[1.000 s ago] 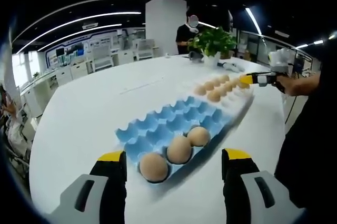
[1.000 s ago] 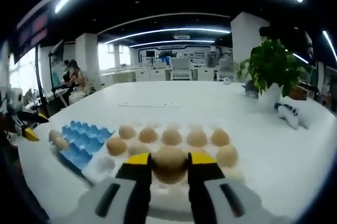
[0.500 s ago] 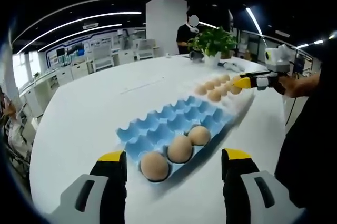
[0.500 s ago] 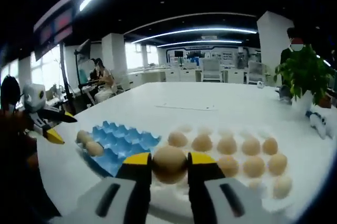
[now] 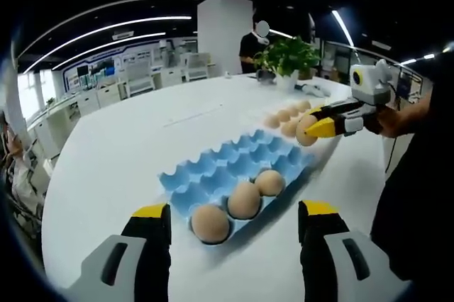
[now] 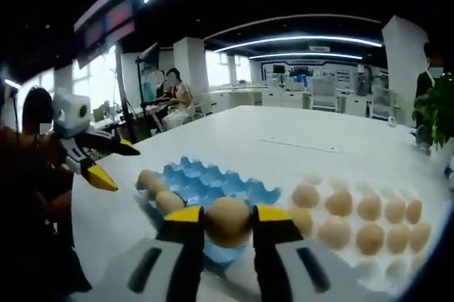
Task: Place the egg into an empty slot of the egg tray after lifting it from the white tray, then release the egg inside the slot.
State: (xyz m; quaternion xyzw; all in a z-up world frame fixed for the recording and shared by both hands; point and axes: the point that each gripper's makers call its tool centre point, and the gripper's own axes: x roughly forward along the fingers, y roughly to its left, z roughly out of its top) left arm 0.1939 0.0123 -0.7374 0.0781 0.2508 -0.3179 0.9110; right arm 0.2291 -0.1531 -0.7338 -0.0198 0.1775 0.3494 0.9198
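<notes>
**Me:** Carrying the egg [image 6: 228, 221] in my right tool [image 6: 228, 225], jaws clamped on its sides. It hangs in the air over the near edge of the blue egg tray [image 6: 213, 187], clear of the white tray [image 6: 383, 263]. My left tool [image 5: 234, 225] sits jaws apart, holding nothing, just short of the tray's filled end.

**Partner:** Which slot?

**Me:** Three eggs [image 5: 245, 200] already fill one row at the end nearest my left tool. Every other cup looks bare. I'd pick the next open cup beside that row, bring the egg down straight over its centre, keep it level, and let it seat before I ease the jaws apart. Opening early risks a drop onto a ridge; drifting sideways risks knocking a seated egg.

**Partner:** Anything changed over the last second?

**Me:** Yes. In the right gripper view the egg was down among the others on the white tray; now the blue tray lies under it and the white tray's eggs sit off to the right. In the left gripper view my right tool has come from the far tray toward the blue one. Surface [image 5: 113, 153] and left tool unchanged.
</notes>
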